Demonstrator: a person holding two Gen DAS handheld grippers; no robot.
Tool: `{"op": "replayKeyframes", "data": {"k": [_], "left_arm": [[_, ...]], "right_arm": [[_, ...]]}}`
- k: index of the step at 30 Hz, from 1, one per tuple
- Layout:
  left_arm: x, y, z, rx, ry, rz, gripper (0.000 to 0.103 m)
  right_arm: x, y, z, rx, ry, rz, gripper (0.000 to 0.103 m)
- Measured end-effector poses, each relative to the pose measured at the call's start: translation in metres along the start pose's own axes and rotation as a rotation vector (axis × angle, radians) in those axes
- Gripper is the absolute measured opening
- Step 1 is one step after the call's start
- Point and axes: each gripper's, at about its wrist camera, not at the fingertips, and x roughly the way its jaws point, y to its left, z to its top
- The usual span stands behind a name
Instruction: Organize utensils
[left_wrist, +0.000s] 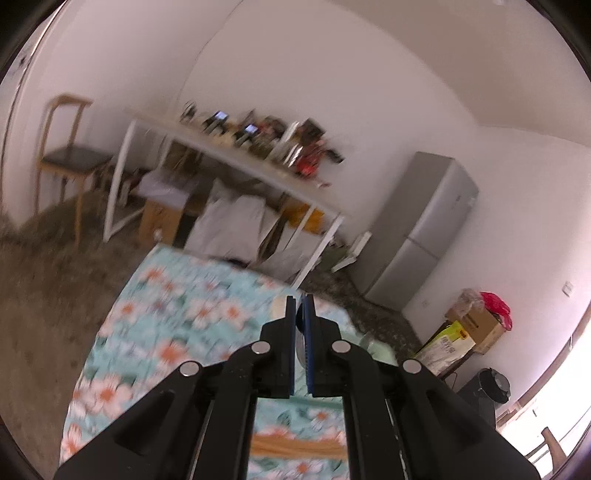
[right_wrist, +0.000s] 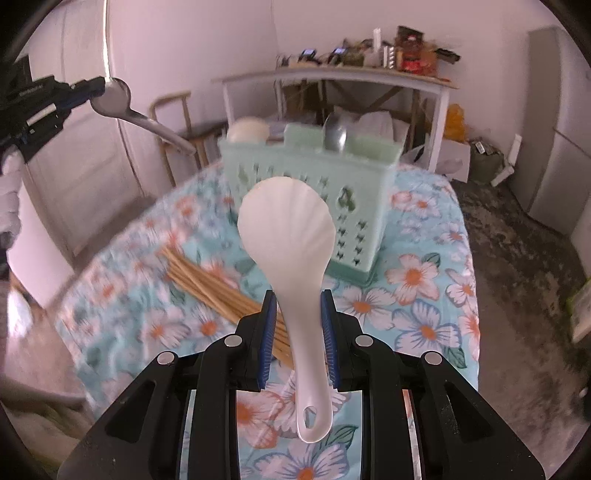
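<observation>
Between the right tongs, nearest the right wrist lens, a white rice paddle is clamped by its neck. Long axis runs roughly 6 to 12 o'clock; scalloped blade up toward 12, handle end with its hang hole toward 6, below the pads. Count: one paddle.

Under it, the worktop with a blue floral cloth. One loose bundle of bamboo chopsticks lies flat at about 9 o'clock of the tongs, long axis running 10 to 4; individual sticks too blurred to count.

Beyond the paddle, at 12 o'clock, one mint-green perforated utensil caddy stands upright near the far worktop edge. One metal spoon stands in it, bowl up; one rounded white utensil head shows at its left end.

At 10 o'clock, well above the worktop, the left tongs are shut on the bowl of a second metal spoon; its handle points down toward 4 o'clock. In the left wrist view the left tongs show pads nearly together with a sliver of metal between.

Open cloth lies to the right of the caddy, out to the worktop's curved right edge at 3 o'clock; floor beyond.
</observation>
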Motion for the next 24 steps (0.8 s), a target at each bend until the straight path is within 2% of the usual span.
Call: {"op": "replayKeyframes", "data": {"k": [5, 11, 17, 24], "left_arm": [[0.016, -0.034, 0.022, 0.108, -0.039, 0.003, 0.003], [0.042, -0.054, 0.032, 0.175, -0.051, 0.016, 0.003], [0.07, -0.058, 0.031, 0.222, -0.028, 0.1, 0.003], [0.074, -0.062, 0.03, 0.327, -0.091, 0.228, 0.003]], "right_arm": [[-0.018, -0.008, 0.004, 0.069, -0.065, 0.037, 0.022], [-0.032, -0.018, 0.009, 0.101, -0.101, 0.049, 0.022], [-0.036, -0.029, 0.009, 0.131, -0.119, 0.041, 0.022], [-0.03, -0.036, 0.005, 0.157, -0.104, 0.053, 0.022]]}}
